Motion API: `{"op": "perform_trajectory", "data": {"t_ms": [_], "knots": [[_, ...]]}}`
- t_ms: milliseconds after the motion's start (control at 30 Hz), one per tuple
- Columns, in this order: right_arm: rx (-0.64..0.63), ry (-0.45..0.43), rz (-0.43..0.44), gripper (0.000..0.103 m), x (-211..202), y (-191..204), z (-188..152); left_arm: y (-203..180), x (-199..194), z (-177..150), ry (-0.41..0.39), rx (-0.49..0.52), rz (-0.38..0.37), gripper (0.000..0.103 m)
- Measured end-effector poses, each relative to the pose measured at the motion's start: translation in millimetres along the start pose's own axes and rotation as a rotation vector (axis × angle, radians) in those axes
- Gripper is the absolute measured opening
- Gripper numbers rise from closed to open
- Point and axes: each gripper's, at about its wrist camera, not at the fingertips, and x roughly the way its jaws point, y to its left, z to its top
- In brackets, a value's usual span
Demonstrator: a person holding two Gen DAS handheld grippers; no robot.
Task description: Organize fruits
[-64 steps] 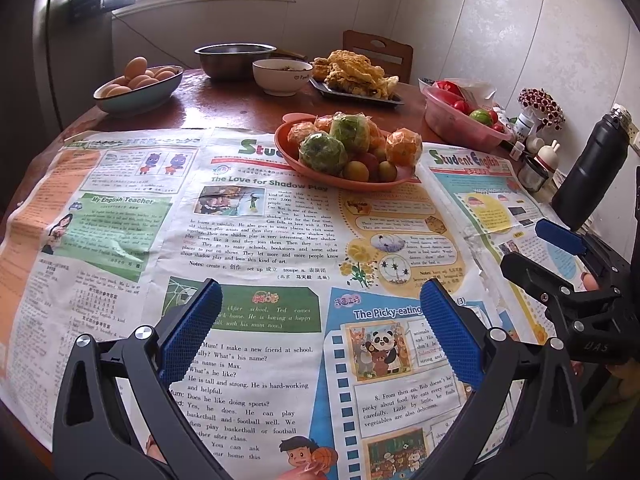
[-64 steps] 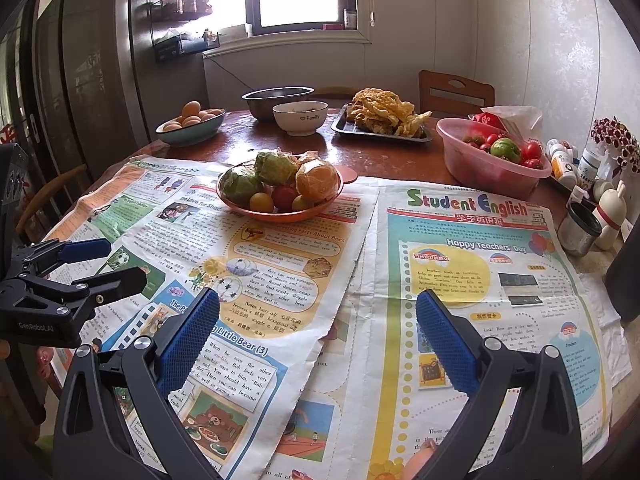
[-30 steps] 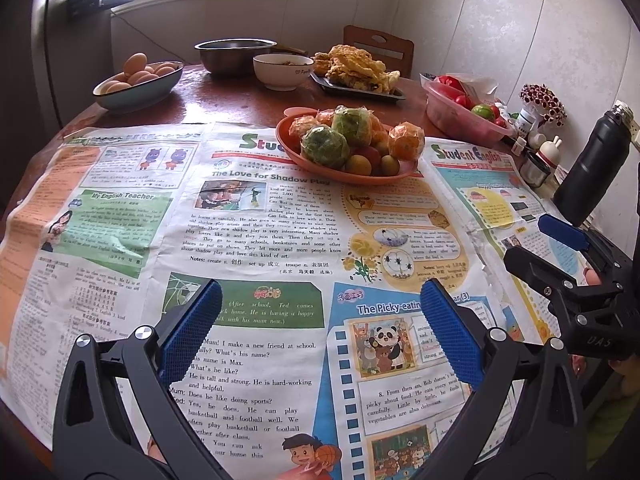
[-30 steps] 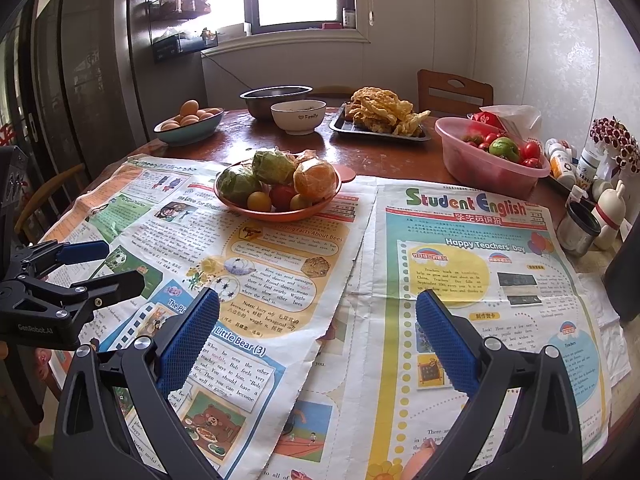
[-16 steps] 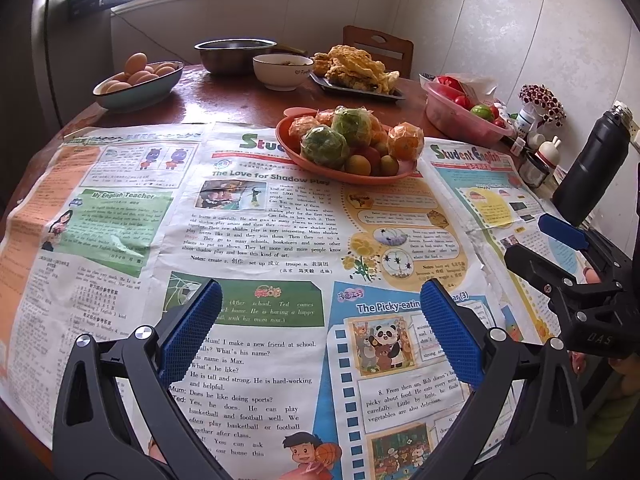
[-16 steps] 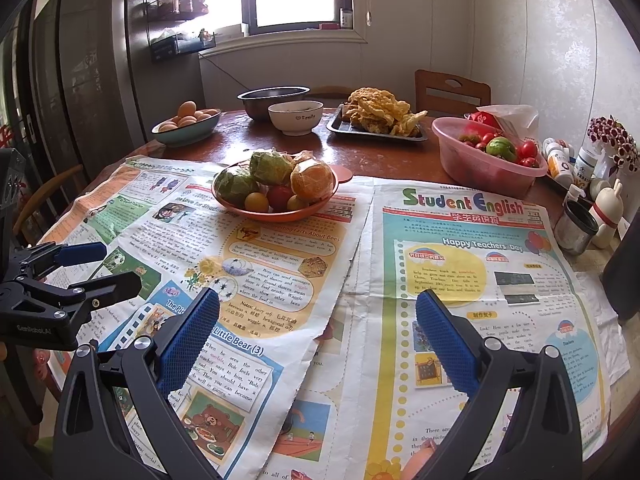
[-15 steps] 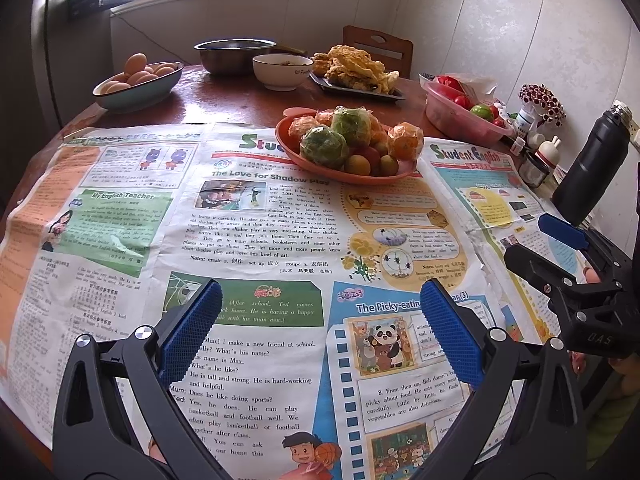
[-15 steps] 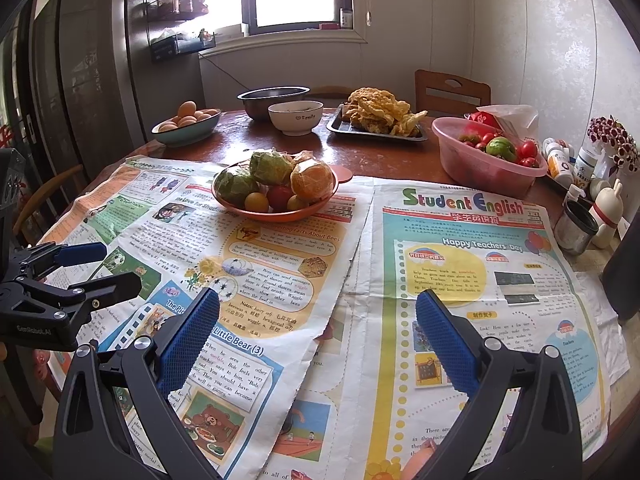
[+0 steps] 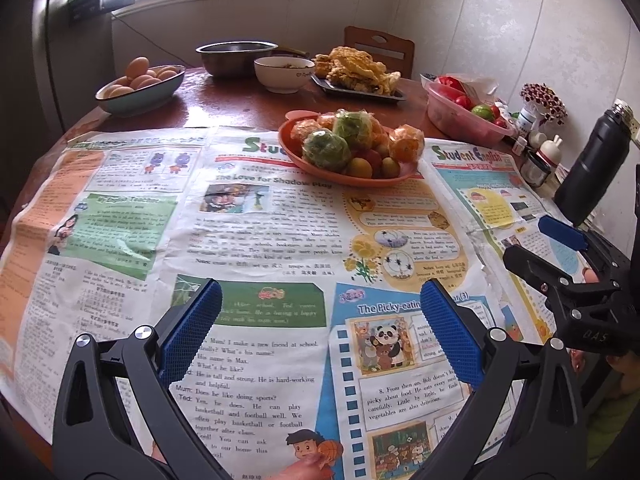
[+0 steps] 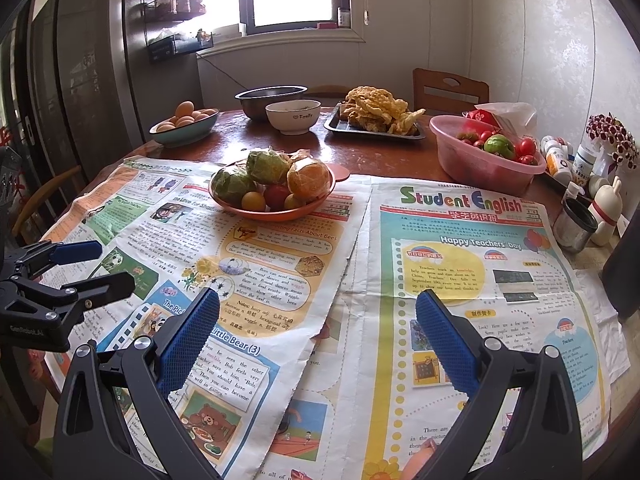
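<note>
Piled together in shallow orange plastic plate (image 10: 276,211) toward far middle of newspaper-covered round wooden table (image 10: 384,156): wrapped green and orange fruits (image 10: 269,181). Left gripper (image 9: 320,340), right gripper (image 10: 318,334): spread apart, empty, over near edge. Fits sorted or still unsorted.

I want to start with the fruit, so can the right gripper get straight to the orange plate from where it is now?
Probably yes. The right gripper is open, and only flat newspaper lies between it and the orange plate. The left gripper sits off to the side.
</note>
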Motion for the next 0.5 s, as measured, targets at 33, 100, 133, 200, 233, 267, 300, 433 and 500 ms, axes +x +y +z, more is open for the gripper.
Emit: {"op": "perform_trajectory", "data": {"t_ms": [33,100,133,200,233,267,300,433,500], "knots": [[0.001,0.000,0.001,0.098,0,0,0,0,-2,1,-0.008,0.001,0.009,0.093],[0.006,0.002,-0.002,0.099,2,-2,0,1,-6,3,-0.034,-0.007,0.027,0.093],[0.008,0.003,-0.001,0.099,3,-3,0,2,-8,4,-0.047,-0.007,0.052,0.093],[0.020,0.009,-0.008,0.099,5,-8,1,3,-11,6,-0.070,-0.015,0.104,0.093],[0.026,0.013,-0.010,0.099,7,-10,1,4,-12,8,-0.079,-0.013,0.114,0.093],[0.029,0.017,-0.009,0.099,8,-13,2,6,-11,10,-0.081,-0.014,0.121,0.093],[0.031,0.019,-0.016,0.098,9,-17,4,8,-10,13,-0.075,-0.017,0.120,0.093],[0.044,0.057,-0.073,0.099,21,-46,20,34,8,30,-0.004,-0.031,0.129,0.093],[0.052,0.111,-0.089,0.099,37,-71,29,63,26,44,0.051,-0.068,0.163,0.093]]}}
